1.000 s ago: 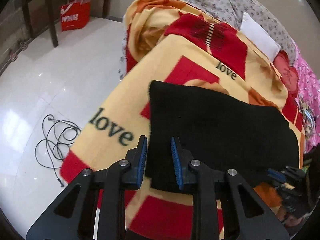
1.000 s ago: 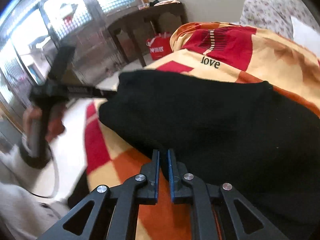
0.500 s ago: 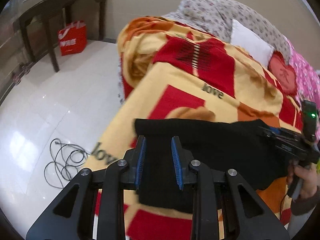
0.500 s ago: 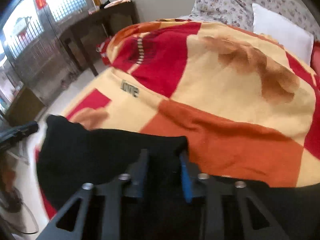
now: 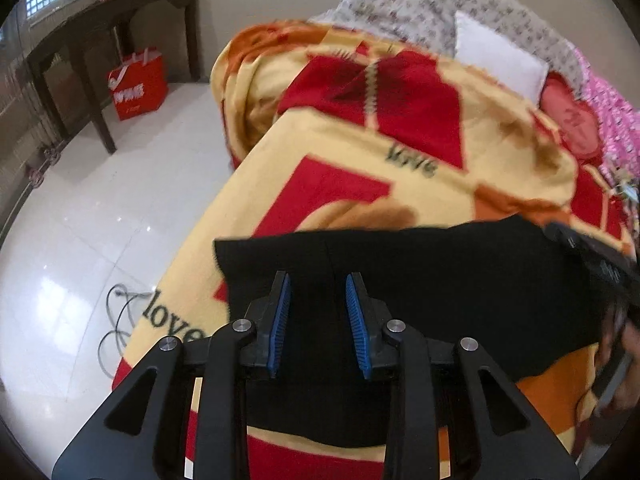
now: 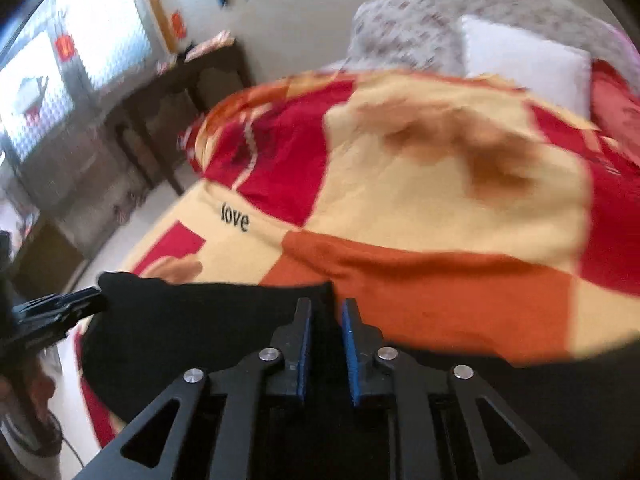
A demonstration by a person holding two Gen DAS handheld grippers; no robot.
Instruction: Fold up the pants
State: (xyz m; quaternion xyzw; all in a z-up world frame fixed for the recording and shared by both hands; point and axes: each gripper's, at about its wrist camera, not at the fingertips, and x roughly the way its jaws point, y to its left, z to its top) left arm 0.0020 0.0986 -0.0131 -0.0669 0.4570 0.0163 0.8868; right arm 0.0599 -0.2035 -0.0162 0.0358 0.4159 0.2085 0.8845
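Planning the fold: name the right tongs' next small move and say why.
Probably close the right tongs on the black pants: they have just been opening, and the pants' corner sits in their gap, seemingly not yet pinched.

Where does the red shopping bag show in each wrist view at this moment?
Left wrist: the red shopping bag stands on the white floor at upper left, beside the dark wooden table.
Right wrist: not identifiable; the area under the table is blurred.
Shared landmark: the white pillow at the head of the bed, upper right in both.
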